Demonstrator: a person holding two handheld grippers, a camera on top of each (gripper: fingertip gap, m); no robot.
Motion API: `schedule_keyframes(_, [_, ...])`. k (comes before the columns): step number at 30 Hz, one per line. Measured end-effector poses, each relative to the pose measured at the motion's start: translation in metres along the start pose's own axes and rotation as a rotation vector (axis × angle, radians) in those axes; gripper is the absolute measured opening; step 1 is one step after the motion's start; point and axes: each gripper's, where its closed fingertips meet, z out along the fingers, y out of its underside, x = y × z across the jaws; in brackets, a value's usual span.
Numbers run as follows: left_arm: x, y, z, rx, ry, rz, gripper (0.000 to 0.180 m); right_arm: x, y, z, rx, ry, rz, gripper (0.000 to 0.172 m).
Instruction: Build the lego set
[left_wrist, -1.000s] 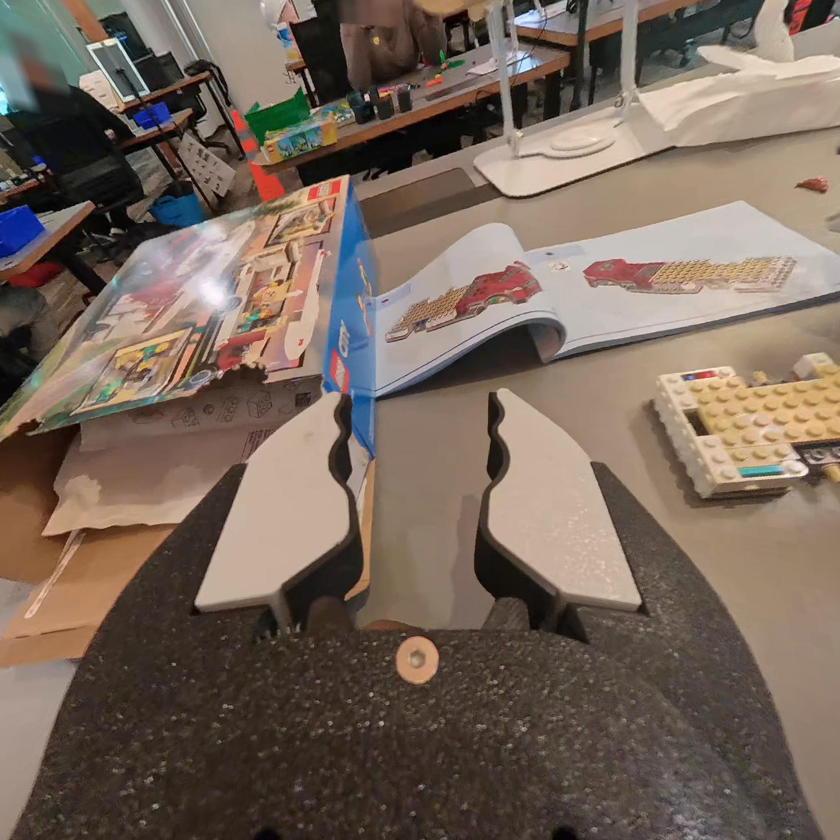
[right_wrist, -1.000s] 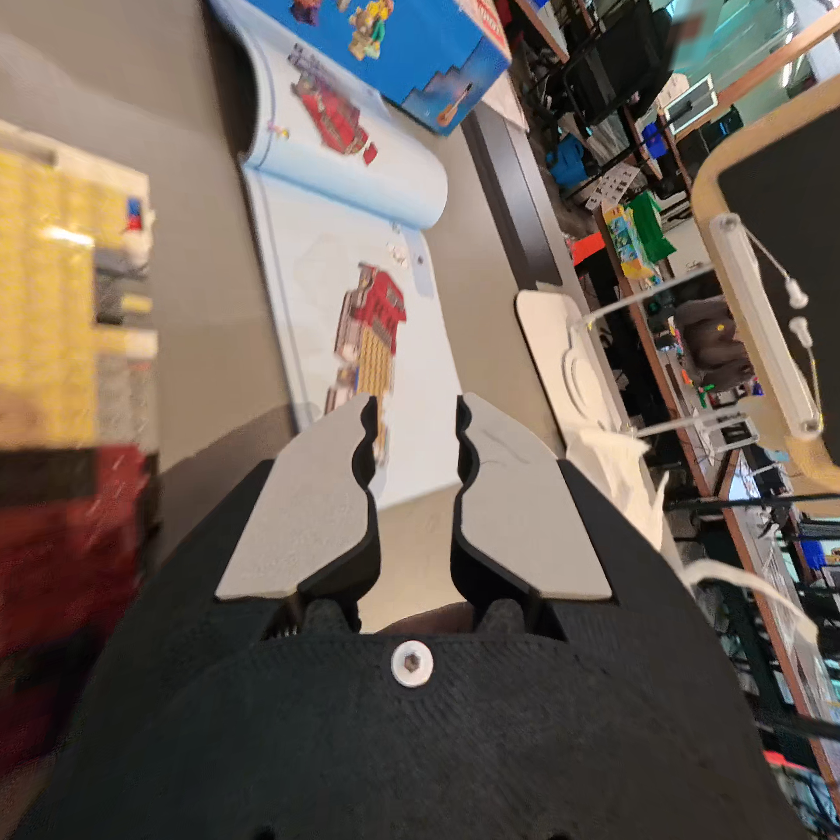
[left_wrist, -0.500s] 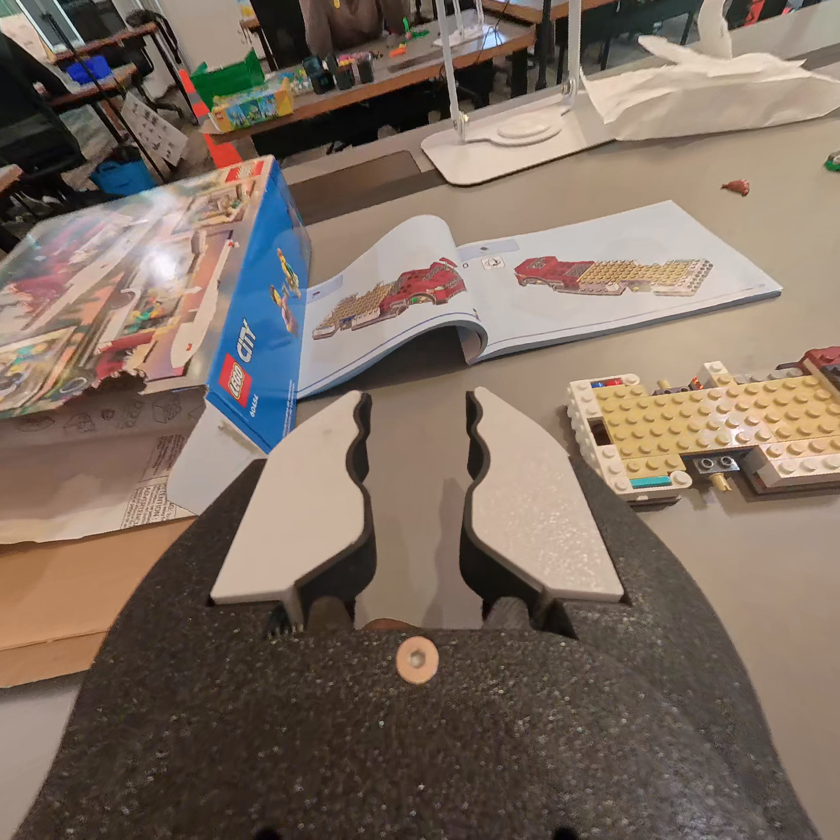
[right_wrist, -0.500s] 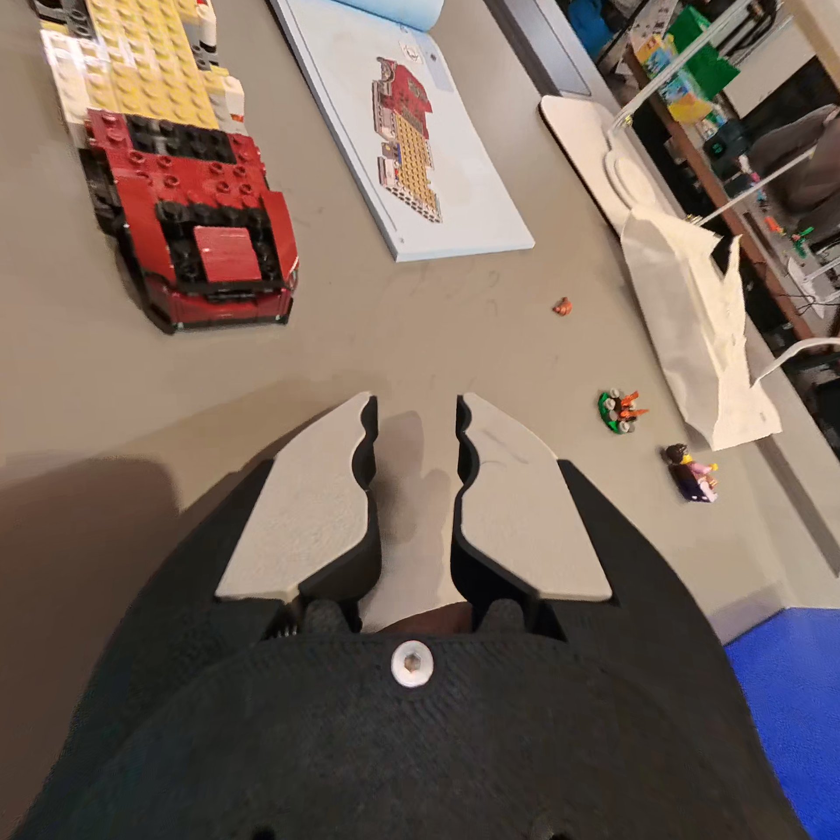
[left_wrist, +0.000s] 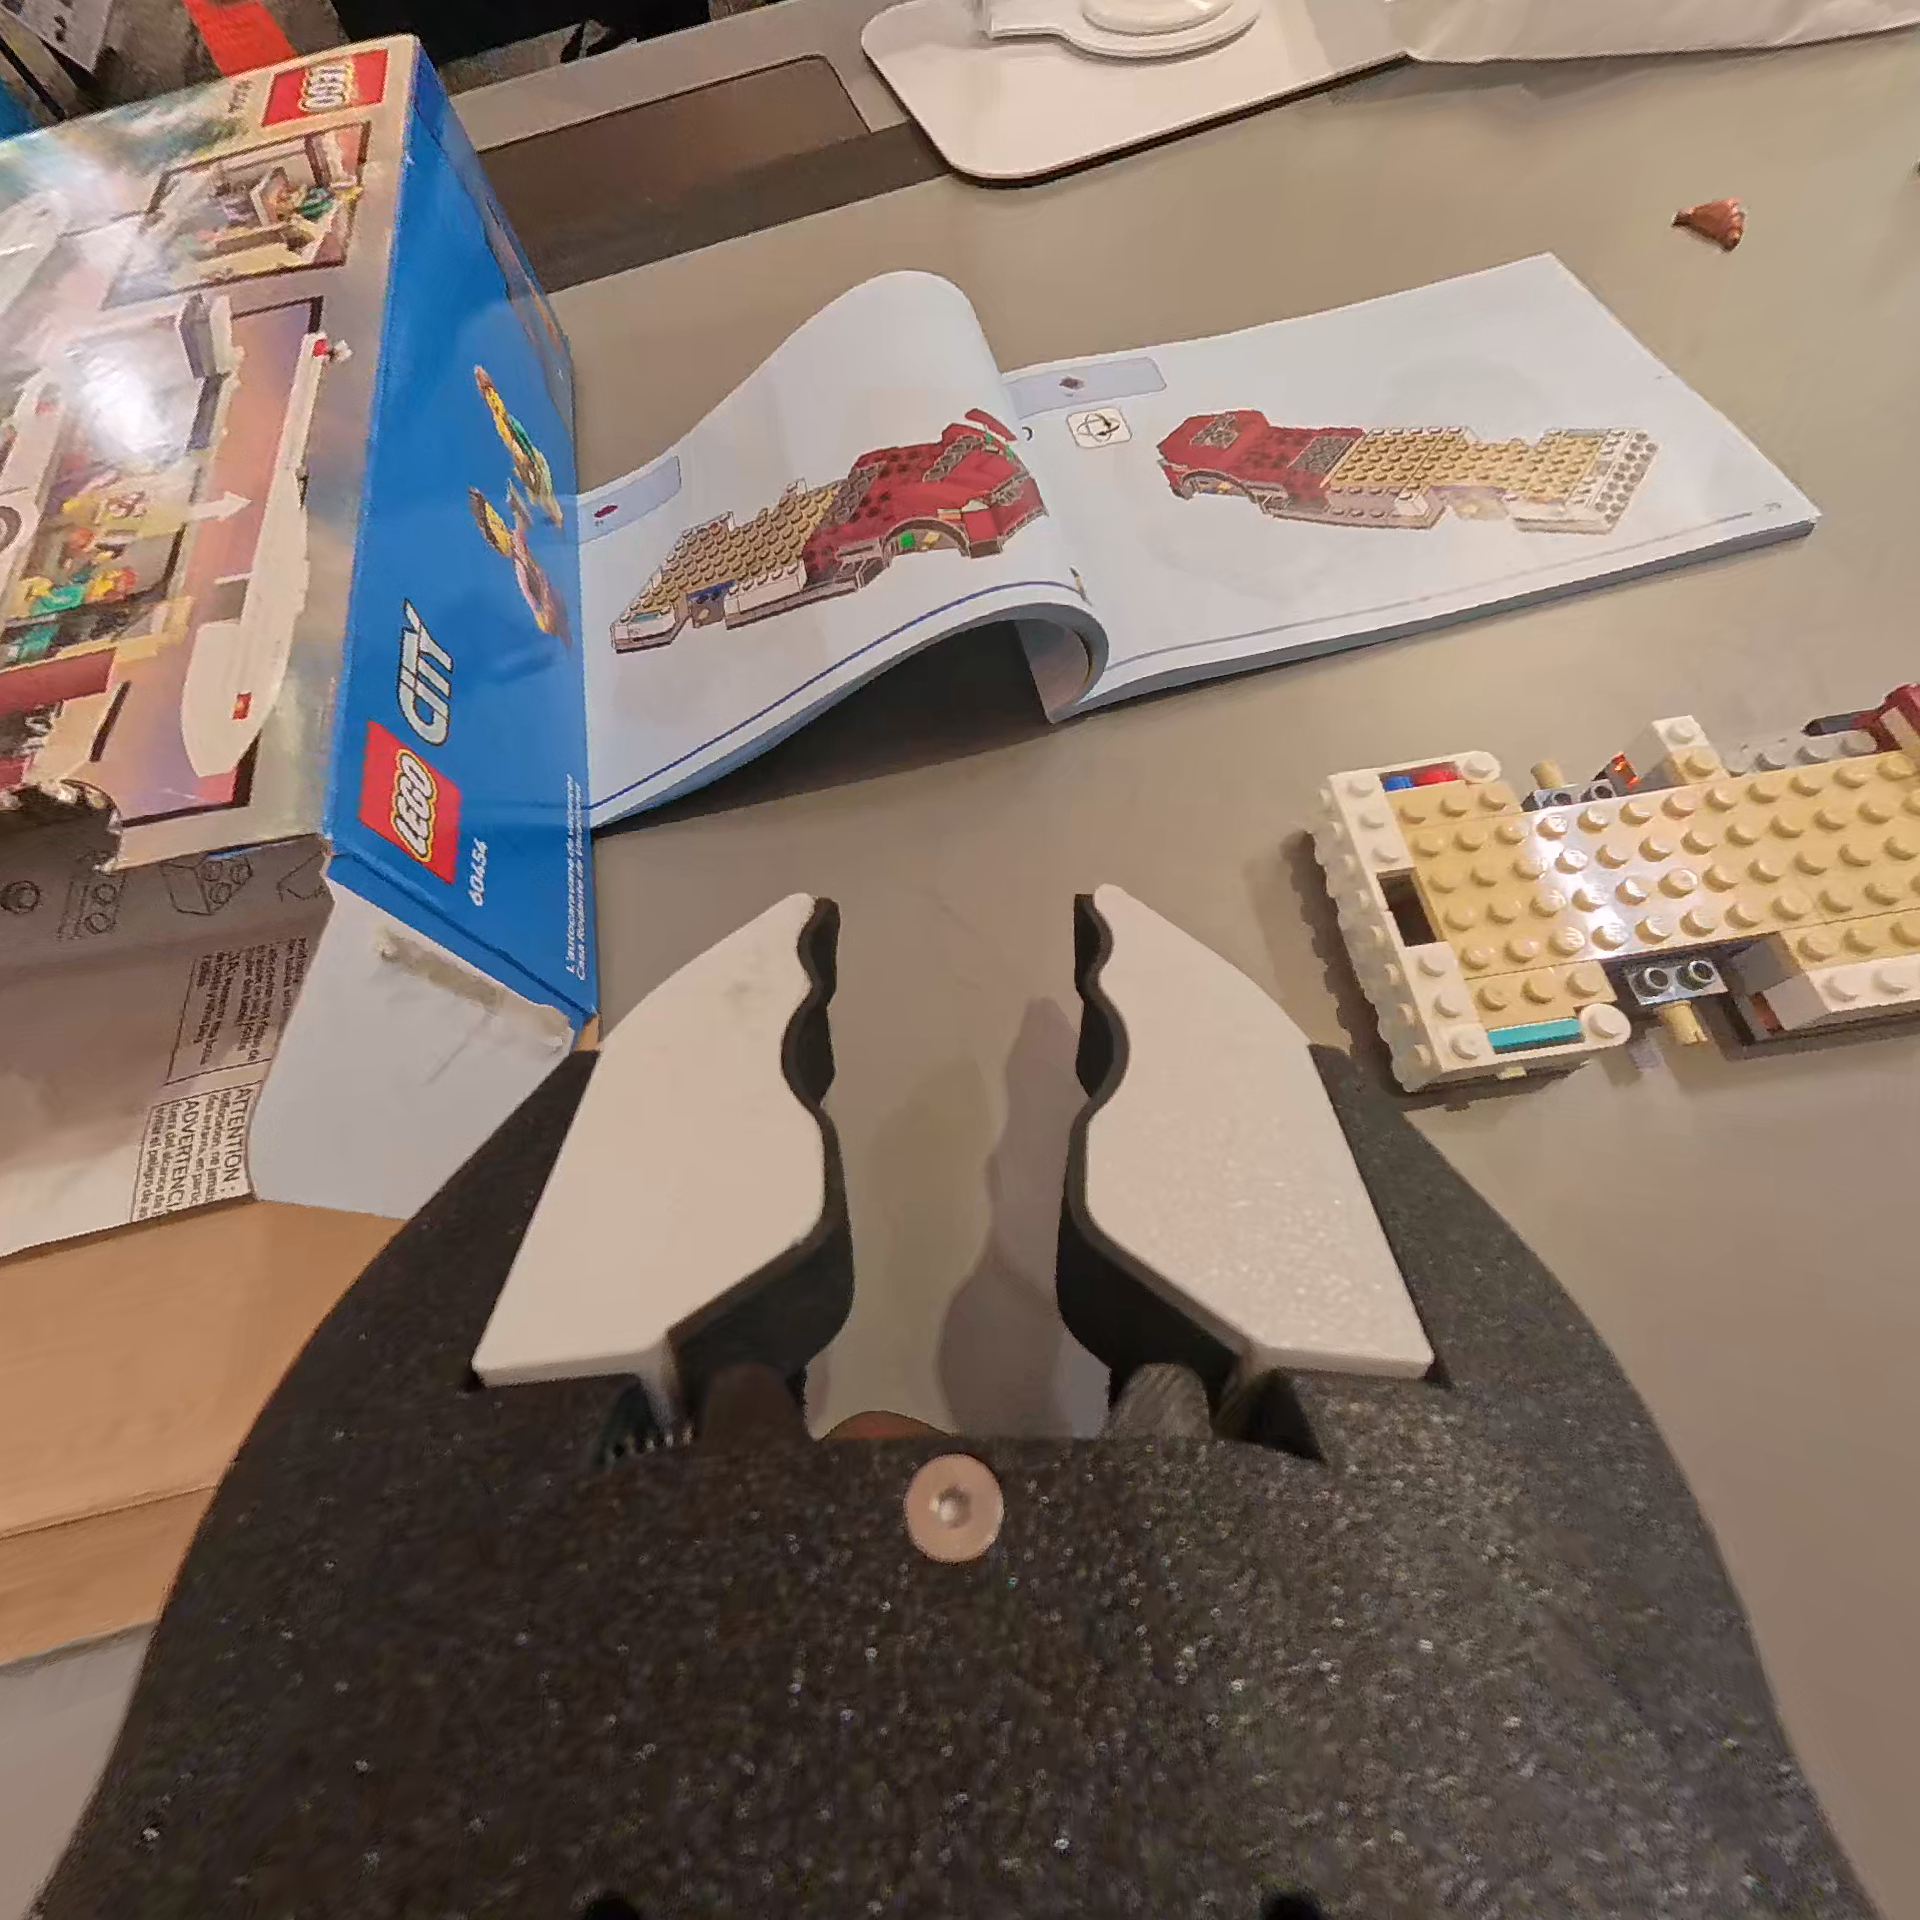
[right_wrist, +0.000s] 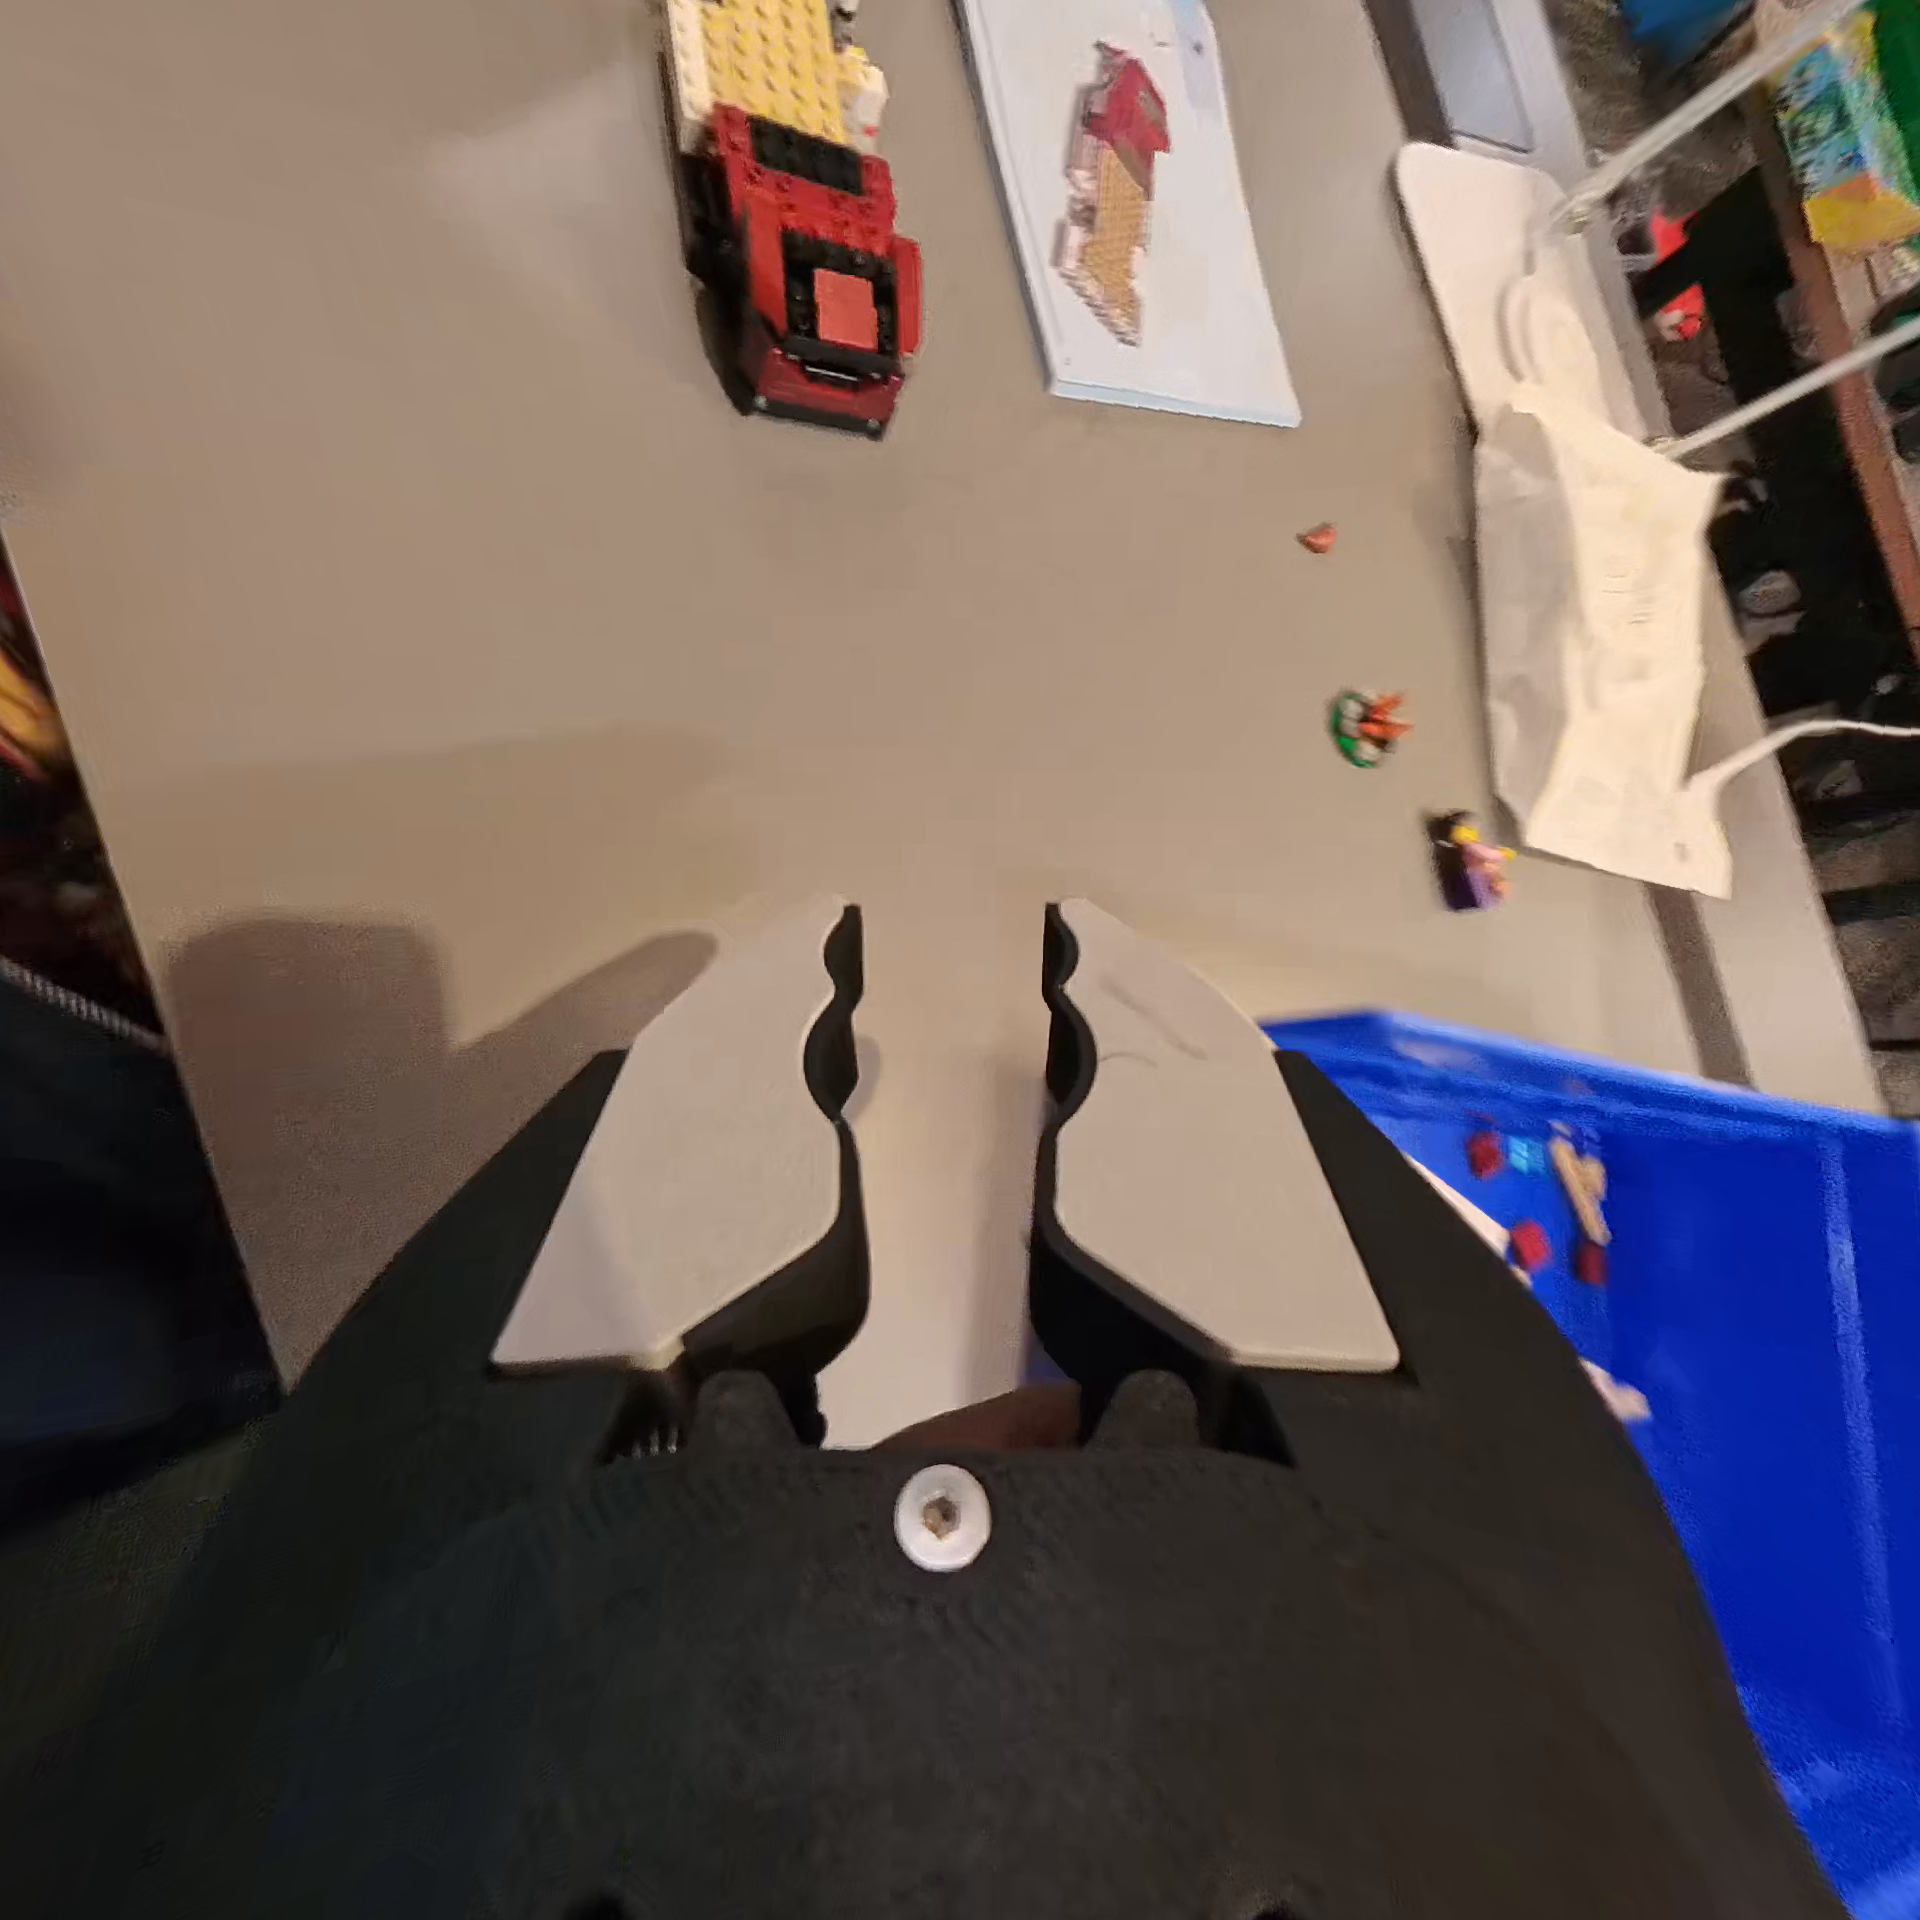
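Note:
My left gripper (left_wrist: 954, 912) is open with nothing between its pads, above bare grey table (left_wrist: 935, 831). A blue toy-brick box (left_wrist: 457, 582) lies to its left, an open instruction booklet (left_wrist: 1299, 499) lies ahead, and a tan and white brick vehicle base (left_wrist: 1621, 914) lies to its right. My right gripper (right_wrist: 952, 914) is open with nothing between its pads, above bare table (right_wrist: 520, 571). The same vehicle, with a red cab (right_wrist: 821, 281) and tan rear, lies far ahead of it. A blue bin (right_wrist: 1662, 1247) holding loose bricks sits just to its right.
A small figure (right_wrist: 1470, 862), a green and orange piece (right_wrist: 1366, 727) and a tiny reddish piece (right_wrist: 1317, 537) lie on the table at the right. A crumpled white paper bag (right_wrist: 1600, 665) and a white lamp base (left_wrist: 1091, 94) lie farther off. Brown cardboard (left_wrist: 156, 1403) lies at the left. My hands' fingertips stand some 45 cm from each other. The red cab (right_wrist: 821, 281) is about 20 cm from both grippers' fingertips.
My left gripper tilted down toward the table, its jaws narrowed from a second ago, then widened slightly. My right gripper swung right and drew back from the booklet; the blue bin came into view. Its jaws kept their gap.

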Motion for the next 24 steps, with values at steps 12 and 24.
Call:
schedule_keyframes(12, [-0.001, 0.012, 0.009, -0.099, -0.056, 0.045, 0.045, 0.1, 0.101, 0.047, -0.273, -0.264, -0.204, 0.022])
schedule_keyframes(24, [-0.003, 0.022, 0.004, -0.148, -0.118, 0.057, 0.044, 0.081, 0.121, 0.084, -0.304, -0.388, 0.036, 0.019])
